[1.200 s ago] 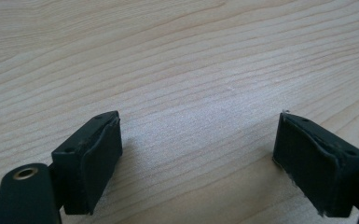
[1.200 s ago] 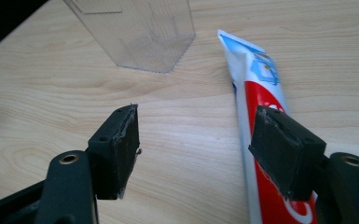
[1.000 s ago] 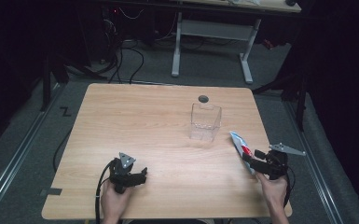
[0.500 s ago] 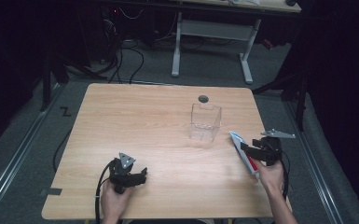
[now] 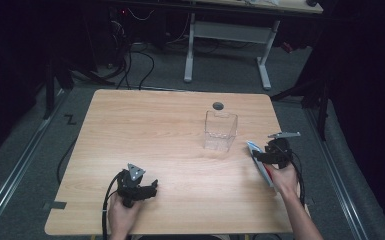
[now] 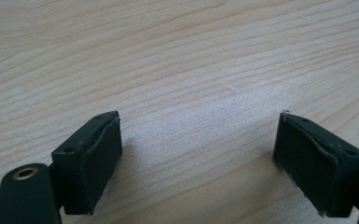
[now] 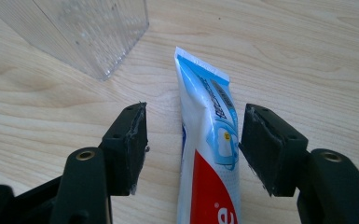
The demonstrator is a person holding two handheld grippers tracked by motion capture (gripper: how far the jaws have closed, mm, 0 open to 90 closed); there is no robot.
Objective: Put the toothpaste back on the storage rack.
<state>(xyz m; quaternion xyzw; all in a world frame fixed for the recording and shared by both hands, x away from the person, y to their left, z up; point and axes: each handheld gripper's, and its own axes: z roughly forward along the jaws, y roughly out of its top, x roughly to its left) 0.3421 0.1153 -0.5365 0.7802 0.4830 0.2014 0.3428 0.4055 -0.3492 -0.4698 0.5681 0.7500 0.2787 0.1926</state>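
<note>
Toothpaste tube (image 7: 208, 154), lying flat on the table (image 5: 155, 130), now sits between the spread jaws of my right gripper (image 7: 192, 147); neither pad touches it, so nothing is gripped yet. Over the past second I have brought this gripper forward along the tube, from near its cap end toward the crimped end, so that the jaws straddle its white-and-blue middle. In the high view the right gripper (image 5: 263, 156) lies over the tube (image 5: 256, 154), which rests just to the right of the clear plastic container (image 5: 220, 131) and points toward it; the container (image 7: 81, 32) stands upright just beyond the crimp. I judge the approach complete and closing on the tube to be the next step, presumably ahead of a lift toward the container. My left gripper (image 6: 198, 154) is released, its jaws wide over bare wood, and has stayed parked well to the left of the container (image 5: 149, 187), near the table's front edge.
</note>
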